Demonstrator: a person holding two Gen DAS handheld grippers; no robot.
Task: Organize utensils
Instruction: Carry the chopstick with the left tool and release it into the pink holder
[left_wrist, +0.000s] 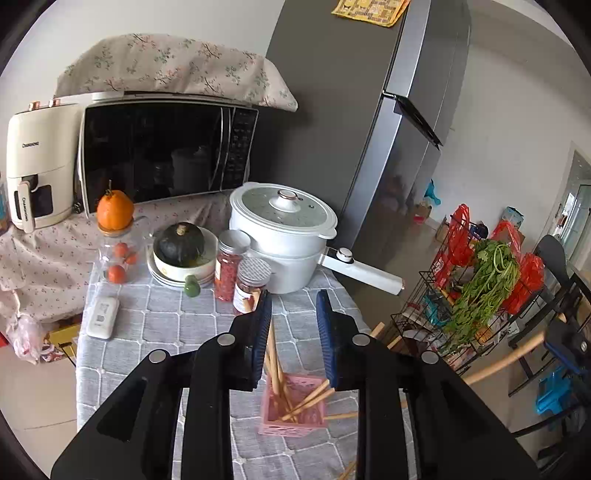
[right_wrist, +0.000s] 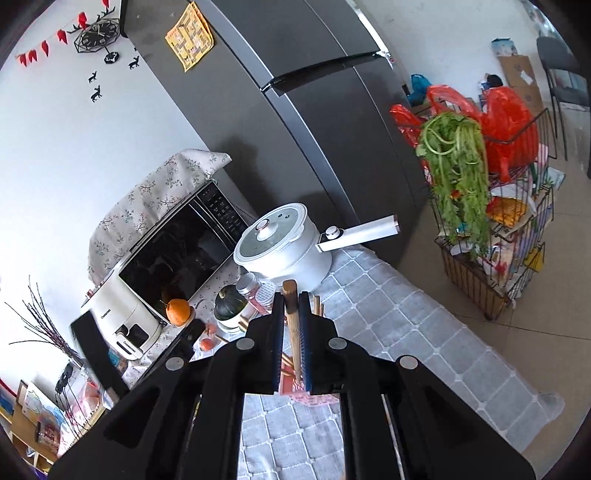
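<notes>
Left hand-held gripper (left_wrist: 293, 314) parted a little, pads gripping nothing, hovering above the pink basket (left_wrist: 293, 410) on the grey quilted counter (left_wrist: 155, 325). Wooden chopsticks (left_wrist: 275, 363) standing and leaning inside that basket, one running up close beside the left pad, contact not clear. Two more chopsticks (left_wrist: 341, 415) flat on the cloth just right of the basket. Right hand-held gripper (right_wrist: 291, 306) clamped narrow on a single wooden chopstick (right_wrist: 293, 325), upright between the pads, top end poking out above them, lower end down toward the basket. Beyond the basket: white lidded pot (left_wrist: 284, 225), two red-filled jars (left_wrist: 231, 264), dark squash (left_wrist: 179, 240) in a bowl.
</notes>
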